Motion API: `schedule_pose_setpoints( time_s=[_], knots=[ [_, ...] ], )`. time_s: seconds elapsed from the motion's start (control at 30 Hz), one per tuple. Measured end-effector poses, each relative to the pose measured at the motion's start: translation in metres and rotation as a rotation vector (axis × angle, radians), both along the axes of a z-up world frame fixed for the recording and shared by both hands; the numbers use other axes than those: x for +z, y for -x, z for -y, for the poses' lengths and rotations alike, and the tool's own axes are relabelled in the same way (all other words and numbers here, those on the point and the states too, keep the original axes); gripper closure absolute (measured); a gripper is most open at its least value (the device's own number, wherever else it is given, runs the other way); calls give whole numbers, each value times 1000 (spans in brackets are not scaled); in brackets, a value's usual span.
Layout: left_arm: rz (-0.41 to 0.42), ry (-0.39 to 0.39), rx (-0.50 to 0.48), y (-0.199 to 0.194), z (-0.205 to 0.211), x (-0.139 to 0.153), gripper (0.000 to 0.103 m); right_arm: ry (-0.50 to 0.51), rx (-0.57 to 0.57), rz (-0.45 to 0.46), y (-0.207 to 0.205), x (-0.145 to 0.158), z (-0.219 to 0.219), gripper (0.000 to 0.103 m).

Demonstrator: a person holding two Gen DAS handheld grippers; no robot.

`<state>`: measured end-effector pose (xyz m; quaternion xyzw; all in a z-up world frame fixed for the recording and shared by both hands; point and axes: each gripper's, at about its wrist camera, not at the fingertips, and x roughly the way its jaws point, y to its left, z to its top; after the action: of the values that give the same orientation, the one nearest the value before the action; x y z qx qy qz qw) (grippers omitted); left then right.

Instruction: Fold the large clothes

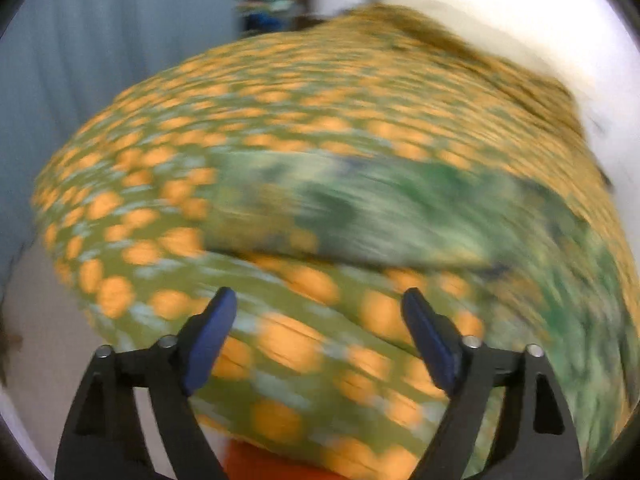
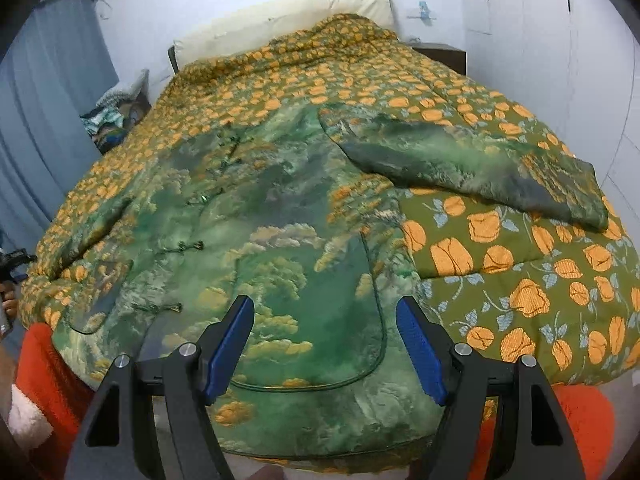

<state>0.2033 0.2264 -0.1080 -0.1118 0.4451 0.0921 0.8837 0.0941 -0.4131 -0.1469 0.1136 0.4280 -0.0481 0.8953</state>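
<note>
A large green jacket [image 2: 280, 220] with a landscape print and knot buttons lies spread flat on a bed. One sleeve [image 2: 472, 164] stretches out to the right. My right gripper [image 2: 325, 304] is open and empty, just above the jacket's near hem. My left gripper [image 1: 318, 296] is open and empty above the bed cover. The left wrist view is blurred; a green band there is part of the jacket [image 1: 380, 204], lying beyond the fingers.
An olive bed cover [image 2: 520, 280] with orange flowers lies under the jacket. A cream headboard [image 2: 280, 16] stands at the back and a blue curtain [image 2: 44, 92] at the left. An orange cloth [image 2: 580, 420] hangs at the near bed edge.
</note>
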Motion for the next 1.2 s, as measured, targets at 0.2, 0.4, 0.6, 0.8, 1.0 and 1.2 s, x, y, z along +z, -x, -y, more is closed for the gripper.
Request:
schedule_pose_setpoints(
  time_s=[0.2, 0.4, 0.6, 0.8, 1.0, 1.2],
  knots=[
    [-60, 82, -298, 6, 127, -15, 11, 36, 50, -132, -31, -27, 5, 30],
    [-173, -14, -408, 6, 199, -63, 12, 75, 81, -295, -43, -68, -1, 30],
    [-218, -158, -439, 15, 215, -92, 1, 60, 68, -308, -28, -80, 0, 26],
    [-221, -141, -414, 15, 210, -101, 0, 51, 63, -320, -29, -84, 1, 21],
    [-246, -135, -415, 12, 212, -105, 0, 72, 59, -323, -31, -86, -4, 7],
    [-253, -112, -432, 17, 217, -84, 1, 48, 47, -312, -28, -86, -1, 1]
  ],
)
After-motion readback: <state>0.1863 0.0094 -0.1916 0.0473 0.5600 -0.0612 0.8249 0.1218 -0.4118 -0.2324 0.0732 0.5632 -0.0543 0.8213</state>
